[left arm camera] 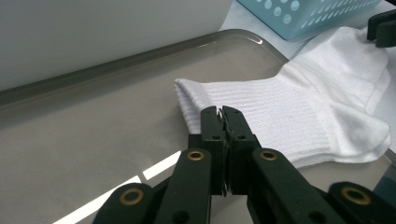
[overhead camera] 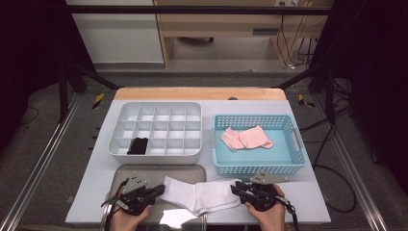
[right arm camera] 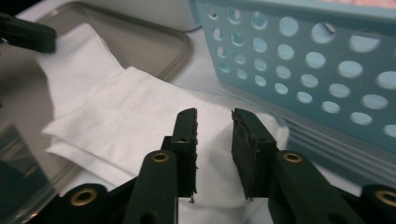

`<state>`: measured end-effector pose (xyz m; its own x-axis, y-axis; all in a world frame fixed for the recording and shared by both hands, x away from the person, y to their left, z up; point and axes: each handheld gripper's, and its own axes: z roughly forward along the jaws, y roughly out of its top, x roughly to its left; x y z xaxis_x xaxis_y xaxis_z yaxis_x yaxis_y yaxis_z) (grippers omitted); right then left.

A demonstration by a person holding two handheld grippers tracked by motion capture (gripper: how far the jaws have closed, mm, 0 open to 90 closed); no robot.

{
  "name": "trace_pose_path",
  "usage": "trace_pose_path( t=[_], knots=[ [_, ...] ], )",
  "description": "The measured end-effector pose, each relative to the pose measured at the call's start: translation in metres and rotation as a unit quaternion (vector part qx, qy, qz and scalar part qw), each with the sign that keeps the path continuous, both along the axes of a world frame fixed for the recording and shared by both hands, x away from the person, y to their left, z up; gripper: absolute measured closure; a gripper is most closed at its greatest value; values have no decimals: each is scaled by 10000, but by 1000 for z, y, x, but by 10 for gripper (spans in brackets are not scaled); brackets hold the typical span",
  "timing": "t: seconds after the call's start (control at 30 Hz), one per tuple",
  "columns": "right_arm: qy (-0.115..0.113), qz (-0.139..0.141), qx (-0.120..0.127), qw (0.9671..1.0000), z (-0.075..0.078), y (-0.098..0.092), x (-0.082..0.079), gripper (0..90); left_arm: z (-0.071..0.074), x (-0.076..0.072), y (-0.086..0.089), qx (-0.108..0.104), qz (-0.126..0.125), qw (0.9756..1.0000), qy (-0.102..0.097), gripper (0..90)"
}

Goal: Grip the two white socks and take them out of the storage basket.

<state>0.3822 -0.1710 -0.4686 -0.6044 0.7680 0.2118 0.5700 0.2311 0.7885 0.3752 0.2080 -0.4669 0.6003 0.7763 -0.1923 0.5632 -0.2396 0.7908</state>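
**Along the bottom edge: two grippers at a white sock**

At the bottom of the high view, two hands are holding the grippers on either side of a white sock [overhead camera: 202, 194]. The left gripper [overhead camera: 155, 190] is sitting at the lower left with its jaws pressed together on the ribbed cuff of the sock; its own view is showing the cuff running in between the closed tips. The right gripper [overhead camera: 236, 188] is sitting at the lower right over the toe end, its jaws standing apart with a clear gap, the sock lying beneath them unpinched.

The sock is lying across the lower centre of the frame, its cuff end resting on a grey tray [overhead camera: 122, 172] and its toe end reaching out onto the white table [overhead camera: 312, 202].

Just above the right gripper, a blue basket [overhead camera: 288, 166] is holding a pink sock [overhead camera: 246, 138]. Above the tray, in the centre left of the frame, a white divided box [overhead camera: 154, 156] is holding a dark item [overhead camera: 139, 146] in a front compartment.
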Motion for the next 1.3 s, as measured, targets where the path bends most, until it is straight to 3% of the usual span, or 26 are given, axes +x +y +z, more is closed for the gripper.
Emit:
trace_pose_path(
  t=[0.17, 0.2, 0.27, 0.37, 0.6, 0.67, 0.73, 0.8, 0.93, 1.1, 1.2, 1.3],
  knots=[
    [118, 61, -287, 9995, -10, 6, 3, 769, -1, 0, 0, 20, 26, 10000, 10, 874],
    [108, 89, -446, 9989, -12, 8, 4, 841, -1, 0, 0, 30, 38, 10000, 12, 874],
    [143, 116, -590, 9981, -14, 11, 3, 900, -1, 1, 0, 31, 48, 10000, 9, 874],
    [165, 78, -647, 9977, -11, 12, 3, 900, -1, 1, 1, 21, 46, 10000, 6, 874],
    [40, 91, -306, 9995, 4, 2, -3, 900, 0, 1, 2, -33, 49, 10000, 2, 875],
    [32, 163, -245, 9996, 1, 2, -4, 900, -1, 2, 2, -16, 43, 10000, 4, 875],
    [92, 213, -294, 9993, -4, 4, -4, 900, -1, 2, 1, -10, 45, 10000, 4, 875],
    [83, 220, -346, 9991, -6, 7, -3, 804, -1, 1, 1, -9, 50, 10000, 3, 875],
    [166, 222, -402, 9988, -12, 10, -4, 746, -2, 2, 2, 9, 48, 10000, 32, 874],
    [174, 209, -571, 9980, -14, 11, -6, 900, -2, 2, 2, 6, 52, 10000, 11, 875],
    [257, 136, -523, 9982, -10, 9, -7, 900, 0, 1, 2, -55, 42, 10000, 0, 875],
    [143, 149, -315, 9993, 1, 4, -11, 900, 5, -1, 5, -229, 10, 9997, -19, 876]
  ],
)
